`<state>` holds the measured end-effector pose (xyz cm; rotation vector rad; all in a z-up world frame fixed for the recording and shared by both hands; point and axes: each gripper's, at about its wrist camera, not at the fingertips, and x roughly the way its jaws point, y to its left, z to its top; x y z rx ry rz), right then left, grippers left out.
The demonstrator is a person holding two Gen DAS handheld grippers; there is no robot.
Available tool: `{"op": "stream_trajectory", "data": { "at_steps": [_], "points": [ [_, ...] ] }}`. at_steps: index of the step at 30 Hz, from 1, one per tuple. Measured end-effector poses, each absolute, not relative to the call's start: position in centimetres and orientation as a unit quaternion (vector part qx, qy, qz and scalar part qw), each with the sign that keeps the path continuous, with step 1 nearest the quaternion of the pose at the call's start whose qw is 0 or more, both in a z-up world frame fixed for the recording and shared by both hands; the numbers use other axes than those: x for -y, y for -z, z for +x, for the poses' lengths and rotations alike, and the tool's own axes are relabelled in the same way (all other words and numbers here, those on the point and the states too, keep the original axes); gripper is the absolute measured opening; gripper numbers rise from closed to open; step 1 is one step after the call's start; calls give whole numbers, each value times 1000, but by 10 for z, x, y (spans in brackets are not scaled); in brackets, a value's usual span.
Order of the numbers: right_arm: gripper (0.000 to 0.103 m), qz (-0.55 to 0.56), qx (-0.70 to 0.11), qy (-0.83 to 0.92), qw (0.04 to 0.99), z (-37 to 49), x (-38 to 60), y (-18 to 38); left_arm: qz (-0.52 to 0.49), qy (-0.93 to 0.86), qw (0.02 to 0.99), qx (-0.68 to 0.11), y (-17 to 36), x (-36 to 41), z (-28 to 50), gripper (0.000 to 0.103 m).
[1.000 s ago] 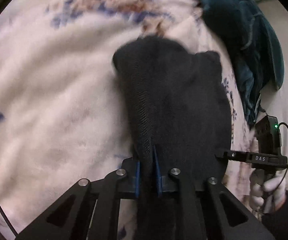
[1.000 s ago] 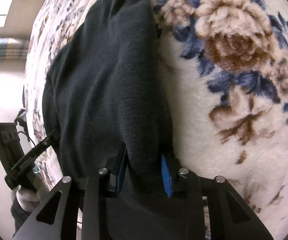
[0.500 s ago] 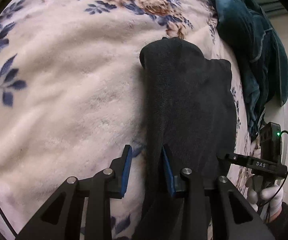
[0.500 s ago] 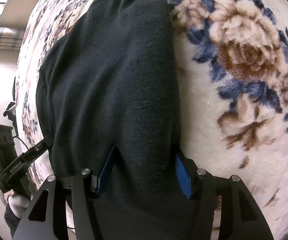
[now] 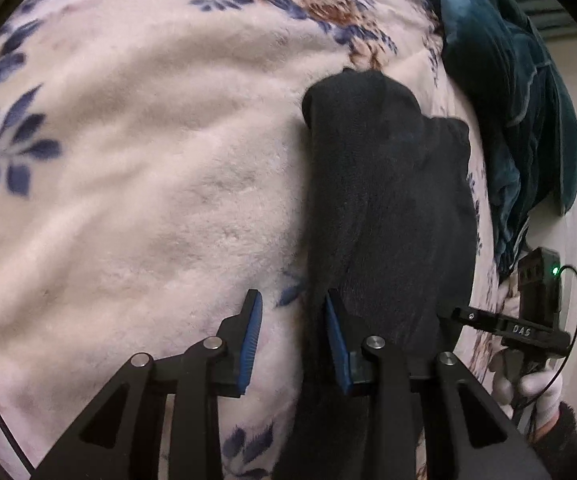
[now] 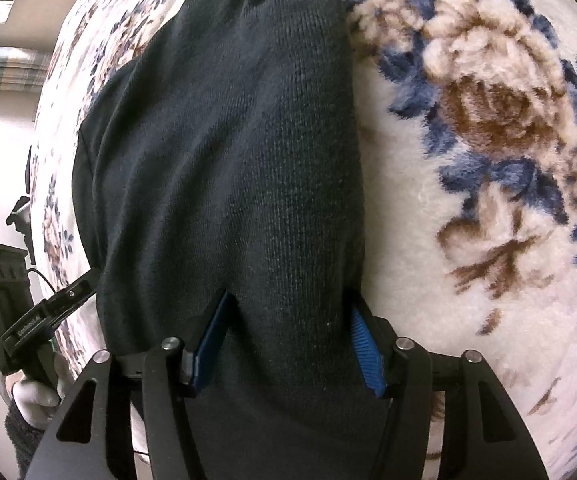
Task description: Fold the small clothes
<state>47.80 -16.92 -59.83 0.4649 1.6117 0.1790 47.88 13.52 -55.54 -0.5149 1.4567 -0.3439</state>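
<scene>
On the floral blanket (image 5: 136, 184) the black garment (image 5: 388, 200) lies doubled into a long band, so you appear to have one fold down and at least a crosswise fold left. Your left gripper (image 5: 292, 332) is spread, gripping nothing, beside its left edge; your right gripper (image 6: 288, 336) stands wide open with cloth between the pads, unpinched. A teal garment (image 5: 520, 120) waits beyond

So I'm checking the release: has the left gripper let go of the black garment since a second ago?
Yes. The left gripper has opened; its fingers now stand apart over the blanket, the black garment lying beside them.
</scene>
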Motion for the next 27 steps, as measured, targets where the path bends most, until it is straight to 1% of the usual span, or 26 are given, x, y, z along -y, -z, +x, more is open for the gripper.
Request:
{"op": "stream_trajectory", "data": {
  "at_steps": [4, 5, 6, 7, 8, 9, 10, 12, 14, 15, 17, 19, 21, 22, 23, 24, 25, 26, 27],
  "points": [
    [66, 201, -715, -80, 665, 477, 167, 600, -246, 186, 688, -657, 562, -114, 483, 29],
    [67, 200, -716, -80, 665, 477, 166, 600, -240, 188, 690, -656, 561, -111, 482, 26],
    [68, 197, -716, -79, 665, 477, 165, 601, -220, 187, 704, -649, 558, -105, 481, 25],
    [68, 193, -716, -79, 667, 476, 164, 601, -204, 182, 718, -641, 553, -102, 480, 14],
    [68, 188, -715, -79, 668, 476, 162, 600, -190, 172, 731, -632, 547, -101, 479, 9],
    [67, 183, -714, -78, 671, 475, 161, 598, -168, 160, 747, -623, 540, -100, 478, 6],
    [63, 177, -709, -76, 679, 474, 160, 595, -146, 155, 757, -618, 534, -99, 477, 6],
    [37, 160, -700, -66, 692, 469, 157, 587, -70, 134, 772, -617, 529, -97, 478, 2],
    [30, 140, -695, -60, 702, 467, 157, 580, -55, 126, 761, -634, 540, -104, 485, 3],
    [29, 141, -695, -57, 703, 466, 159, 579, -52, 126, 760, -635, 542, -106, 486, 3],
    [29, 144, -700, -55, 697, 468, 159, 582, -16, 116, 760, -640, 542, -103, 488, 2],
    [31, 145, -707, -52, 690, 470, 158, 583, -69, 125, 749, -648, 537, -111, 487, 3],
    [39, 159, -716, -56, 678, 474, 161, 583, -142, 147, 737, -645, 528, -120, 480, 5],
    [41, 169, -722, -58, 668, 474, 163, 583, -170, 155, 732, -641, 523, -124, 472, 14],
    [45, 179, -728, -62, 659, 474, 167, 583, -188, 161, 731, -636, 519, -126, 466, 31],
    [50, 187, -731, -66, 652, 469, 172, 579, -216, 172, 728, -627, 512, -129, 452, 43],
    [54, 193, -733, -70, 649, 463, 175, 575, -237, 176, 725, -622, 507, -132, 440, 63],
    [61, 198, -734, -75, 645, 455, 177, 571, -252, 178, 722, -620, 503, -134, 433, 67],
    [69, 202, -736, -82, 641, 445, 180, 567, -271, 179, 714, -620, 500, -135, 421, 67]
  ]
}}
